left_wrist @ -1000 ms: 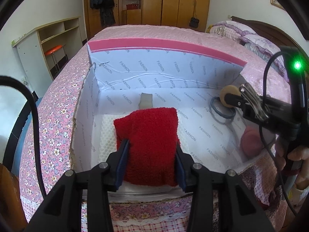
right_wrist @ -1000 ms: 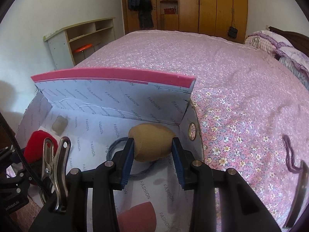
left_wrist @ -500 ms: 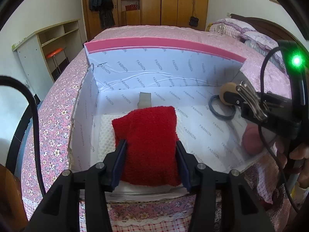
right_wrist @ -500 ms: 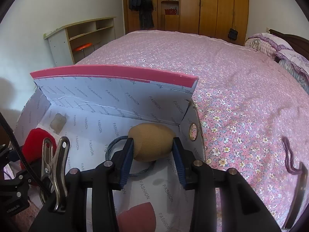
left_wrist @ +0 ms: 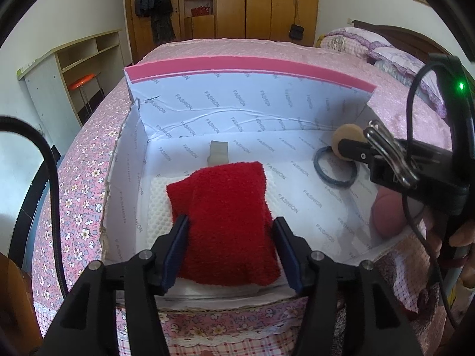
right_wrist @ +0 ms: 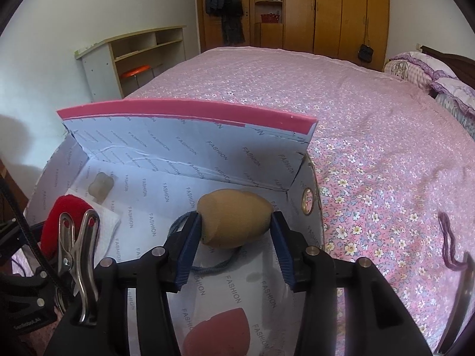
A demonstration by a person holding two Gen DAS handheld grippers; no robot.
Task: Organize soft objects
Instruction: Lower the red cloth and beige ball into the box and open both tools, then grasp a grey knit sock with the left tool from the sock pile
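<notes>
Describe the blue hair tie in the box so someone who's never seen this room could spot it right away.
On the pink floral bed sits an open box lined with white "FASHION" paper. The blue hair tie lies flat on its floor toward the right, below the tan sponge held by the right gripper. It is the only thin ring there.

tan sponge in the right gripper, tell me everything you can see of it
The tan sponge is egg-shaped, matte, foam-like, with a flatter cut end at lower left. It lies sideways, pinched between the blue-padded fingers of the right gripper, above the box floor and the blue-grey hair tie. Whether it touches either is unclear.
</notes>
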